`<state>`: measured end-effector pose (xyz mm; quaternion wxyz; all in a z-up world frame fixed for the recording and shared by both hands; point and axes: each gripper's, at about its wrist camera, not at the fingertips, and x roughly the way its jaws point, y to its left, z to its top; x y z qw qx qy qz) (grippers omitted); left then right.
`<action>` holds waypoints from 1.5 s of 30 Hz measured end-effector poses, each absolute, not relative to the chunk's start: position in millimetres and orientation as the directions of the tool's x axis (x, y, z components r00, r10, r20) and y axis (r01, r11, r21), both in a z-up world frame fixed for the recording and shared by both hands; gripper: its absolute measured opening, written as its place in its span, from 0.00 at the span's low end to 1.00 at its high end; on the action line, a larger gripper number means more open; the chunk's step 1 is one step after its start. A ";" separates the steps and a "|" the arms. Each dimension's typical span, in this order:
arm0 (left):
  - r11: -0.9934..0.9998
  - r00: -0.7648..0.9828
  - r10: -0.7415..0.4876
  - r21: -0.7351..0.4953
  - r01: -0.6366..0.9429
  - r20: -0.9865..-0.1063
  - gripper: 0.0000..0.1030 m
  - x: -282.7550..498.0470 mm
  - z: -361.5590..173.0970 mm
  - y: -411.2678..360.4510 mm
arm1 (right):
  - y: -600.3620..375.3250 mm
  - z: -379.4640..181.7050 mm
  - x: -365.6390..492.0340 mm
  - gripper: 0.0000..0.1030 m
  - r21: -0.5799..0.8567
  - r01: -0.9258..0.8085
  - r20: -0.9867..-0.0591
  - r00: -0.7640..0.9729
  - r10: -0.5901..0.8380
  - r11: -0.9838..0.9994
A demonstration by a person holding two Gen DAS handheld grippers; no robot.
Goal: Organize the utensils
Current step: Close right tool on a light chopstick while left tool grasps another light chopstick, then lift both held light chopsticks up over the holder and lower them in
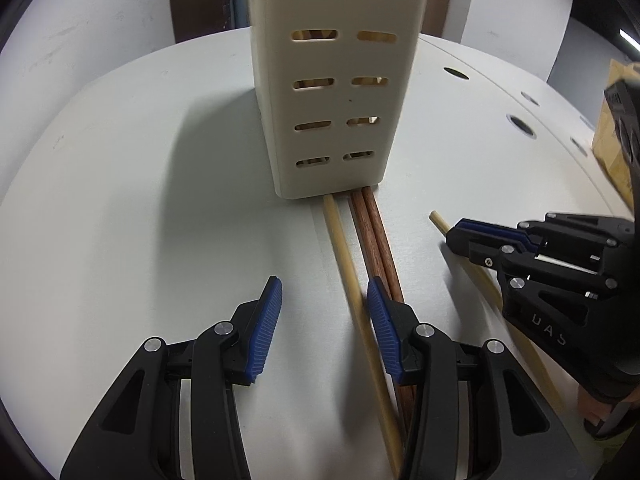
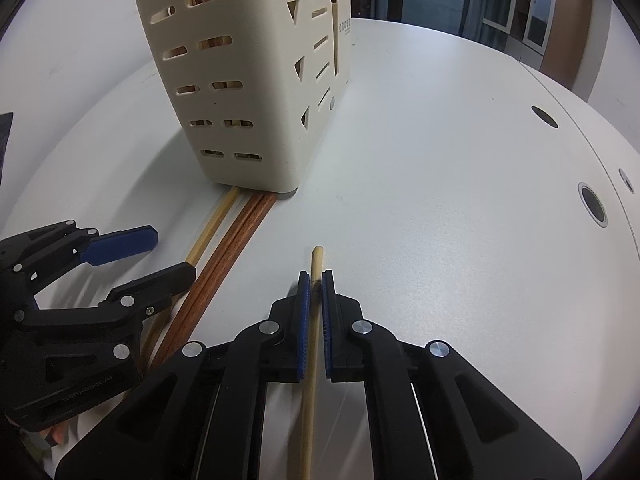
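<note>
Lying flat on the white bench, the pale chopstick ran lengthwise between the blue pads of the right tool, its long axis in line with the fingers and its tip poking out just past them; the pads were pressed in on it, pinching it near that end; the rest of the stick trailed back under the tool. Toward the left lay three more sticks side by side: a second pale chopstick and a pair of dark red-brown chopsticks, all pointing at the foot of the cream slotted holder, their far ends touching or just under its base; so four sticks in all, two pale, two dark. One holder stood upright, well ahead of both tools, with wooden shapes faintly showing through its slots. The left tool hung spread wide, empty, its right pad just beside the second pale stick and over the dark pair; it looked the nearer for those three, while lifting the gripped stick up to the holder's top would likely fall to the right.
</note>
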<state>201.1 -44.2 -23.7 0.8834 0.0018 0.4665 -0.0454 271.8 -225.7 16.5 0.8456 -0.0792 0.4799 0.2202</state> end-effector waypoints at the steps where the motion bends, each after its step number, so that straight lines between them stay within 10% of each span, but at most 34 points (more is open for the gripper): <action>1: 0.996 0.562 -0.066 -0.025 0.081 -0.825 0.37 201.6 -23.9 -45.4 | -225.1 16.5 271.5 0.07 0.075 -0.449 -0.846 0.444 0.295 0.890; 9: 0.997 0.557 -0.019 0.025 0.071 -0.830 0.06 203.1 -21.9 -40.2 | -223.1 16.4 268.8 0.07 0.068 -0.452 -0.845 0.448 0.292 0.890; 45: 0.997 0.807 -0.072 -0.070 0.038 -0.586 0.06 158.6 67.5 -34.4 | -247.7 106.4 244.0 0.05 0.139 -0.457 -0.606 0.662 0.440 0.879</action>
